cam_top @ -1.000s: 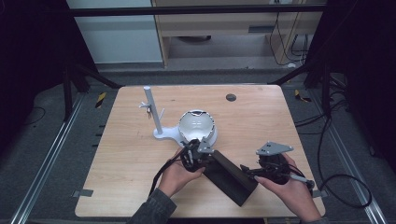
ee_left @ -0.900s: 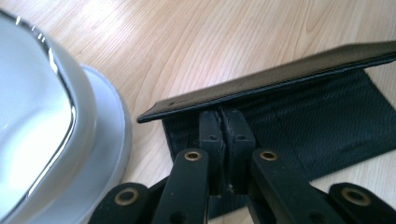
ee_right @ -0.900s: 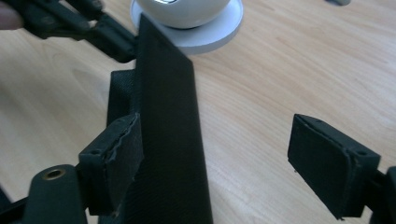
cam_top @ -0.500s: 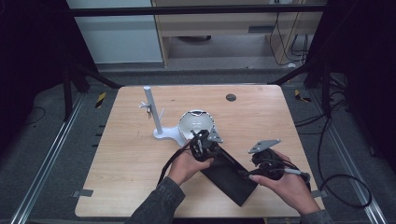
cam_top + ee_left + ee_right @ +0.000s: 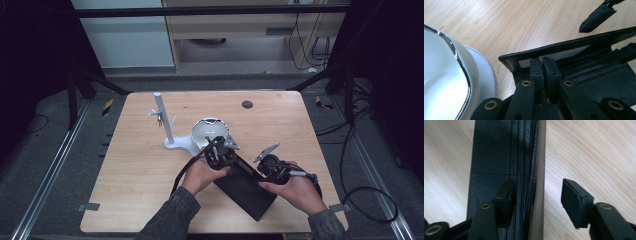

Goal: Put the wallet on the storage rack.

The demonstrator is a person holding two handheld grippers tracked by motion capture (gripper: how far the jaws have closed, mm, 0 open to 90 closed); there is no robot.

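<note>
Where the wooden counter meets the person's forearms, a long black leather wallet lies flat, just beside the white bowl-shaped dish on its near right side.

Long axis: diagonal. One short end points up toward the dish, the other down toward the counter's near right edge. The end by the dish sits close to the dish's rim without clearly touching it.

Left tool: held in the left hand at the wallet's dish-side end. In the left gripper view its jaws are pressed together with the wallet's inner layer pinched between them; the outer flap stands lifted beyond, showing a pale lining. Card slots run along the wallet's interior to the right of the jaws. The dish's chrome-edged rim fills the left of that view, next to the wallet's corner.

Right tool: held in the right hand, farther from the dish along the wallet's right long edge. In the right gripper view the jaws are spread apart and straddle that edge: one jaw rests over the grained top face, the other is out over bare wood. Not gripping.

A white upright post on a base stands left of the dish. A small dark round disc lies on the counter beyond the dish, well apart.
</note>
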